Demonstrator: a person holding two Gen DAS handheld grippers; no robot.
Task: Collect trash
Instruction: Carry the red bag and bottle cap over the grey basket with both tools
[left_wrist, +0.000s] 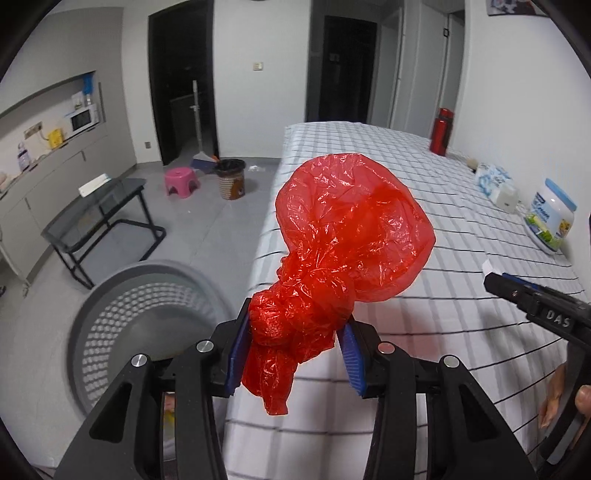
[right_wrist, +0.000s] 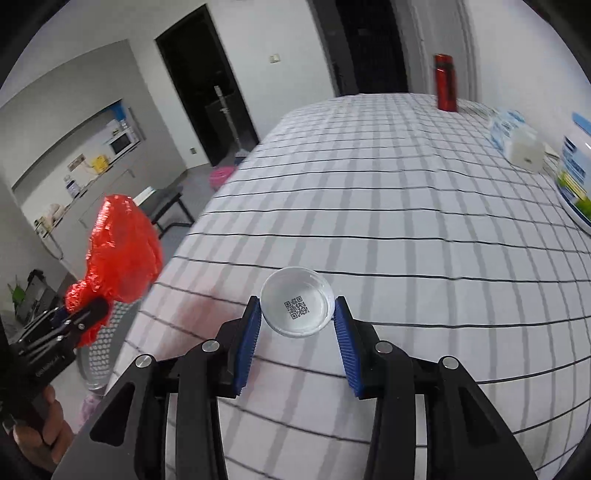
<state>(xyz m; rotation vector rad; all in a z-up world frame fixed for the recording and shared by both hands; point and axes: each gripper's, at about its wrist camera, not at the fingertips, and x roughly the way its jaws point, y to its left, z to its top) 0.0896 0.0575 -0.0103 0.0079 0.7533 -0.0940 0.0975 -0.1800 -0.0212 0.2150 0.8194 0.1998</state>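
Note:
My left gripper (left_wrist: 297, 332) is shut on the knotted end of a crumpled red plastic bag (left_wrist: 351, 229) and holds it in the air over the table's left edge. It also shows in the right wrist view (right_wrist: 122, 243), left of the table. A grey perforated waste basket (left_wrist: 147, 325) stands on the floor below and left of it. My right gripper (right_wrist: 297, 314) holds a small white plastic lid (right_wrist: 297, 306) with a QR code between its blue pads (right_wrist: 251, 332), just above the checked tablecloth (right_wrist: 406, 206).
A red bottle (left_wrist: 441, 131), a tissue pack (left_wrist: 493, 179), a white box (left_wrist: 504, 197) and a large tub (left_wrist: 552, 216) stand along the table's right side. On the floor are a glass side table (left_wrist: 103, 218), a pink stool (left_wrist: 181, 181) and a brown bin (left_wrist: 231, 179).

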